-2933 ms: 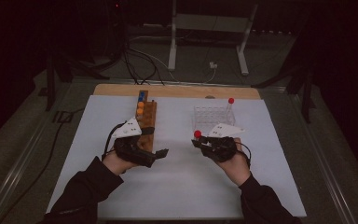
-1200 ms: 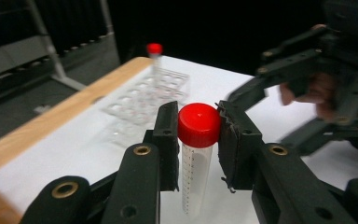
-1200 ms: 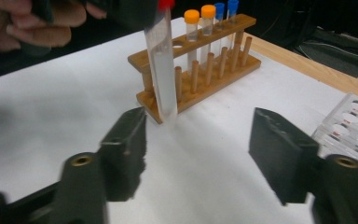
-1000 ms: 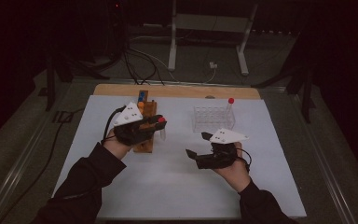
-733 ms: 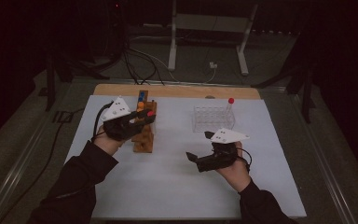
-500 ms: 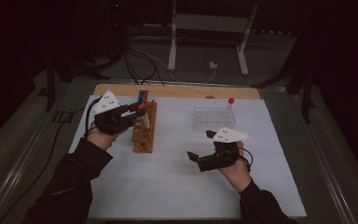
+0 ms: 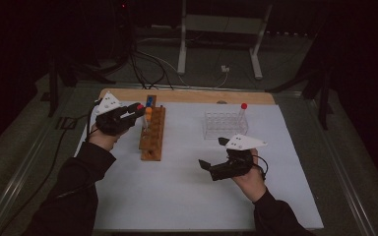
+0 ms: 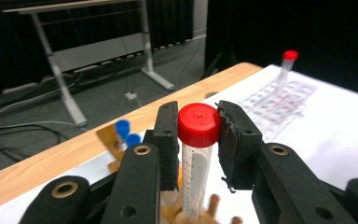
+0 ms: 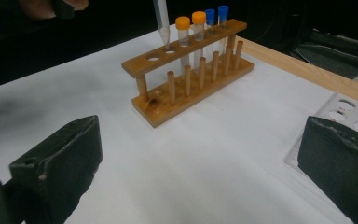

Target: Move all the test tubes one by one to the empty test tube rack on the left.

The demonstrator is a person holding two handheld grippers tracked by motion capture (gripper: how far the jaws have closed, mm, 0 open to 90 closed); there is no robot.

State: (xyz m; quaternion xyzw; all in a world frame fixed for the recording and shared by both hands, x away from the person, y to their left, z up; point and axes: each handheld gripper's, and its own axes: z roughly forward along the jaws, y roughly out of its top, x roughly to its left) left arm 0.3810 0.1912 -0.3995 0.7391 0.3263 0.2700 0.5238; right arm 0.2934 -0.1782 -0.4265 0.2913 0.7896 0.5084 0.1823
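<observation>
My left tongs (image 8: 199, 135) pinch a red-capped tube (image 8: 198, 154) over the wooden rack (image 7: 152, 133) near the worktop's far-left corner; right tongs (image 9: 200, 172) spread wide, empty.

We saw a clear rack (image 7: 225, 124) on the worktop (image 7: 177, 196), one red-capped tube (image 7: 243, 112) standing in its corner. Behind the worktop stood a metal frame (image 7: 219, 29) amid cables (image 7: 142, 64).
</observation>
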